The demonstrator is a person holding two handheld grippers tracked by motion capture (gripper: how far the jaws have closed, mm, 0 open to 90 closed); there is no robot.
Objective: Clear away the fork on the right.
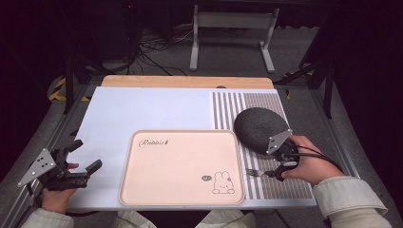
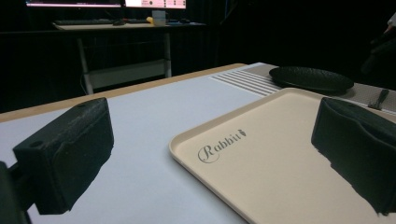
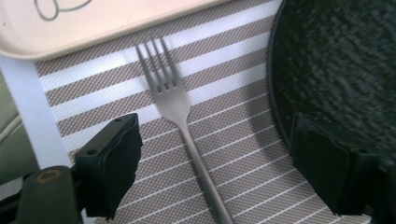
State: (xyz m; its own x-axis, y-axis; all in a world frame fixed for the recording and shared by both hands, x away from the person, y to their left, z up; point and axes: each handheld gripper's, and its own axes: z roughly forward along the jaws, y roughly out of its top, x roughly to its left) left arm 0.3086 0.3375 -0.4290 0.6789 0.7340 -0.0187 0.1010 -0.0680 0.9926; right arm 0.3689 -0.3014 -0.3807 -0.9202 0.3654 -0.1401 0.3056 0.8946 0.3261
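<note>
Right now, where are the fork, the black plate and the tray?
fork [image 3: 175, 100]: right gripper view, on the neck below the tines.
black plate [image 1: 259, 128]: high view, on its middle.
tray [image 1: 180, 164]: high view, on its bare floor.

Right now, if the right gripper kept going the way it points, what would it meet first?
Probably the fork on the striped placemat: its handle lies between the right gripper's open jaws, tines ahead. Beyond them comes the tray edge.

table [image 1: 142, 81] | white mat [image 1: 142, 109], striped placemat [image 1: 228, 107] | tray [image 1: 180, 166]

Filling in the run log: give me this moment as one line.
right gripper: open, astride grey metal fork on striped mat | left gripper: open, empty | beige rabbit tray: bare | black round plate: on mat
</note>
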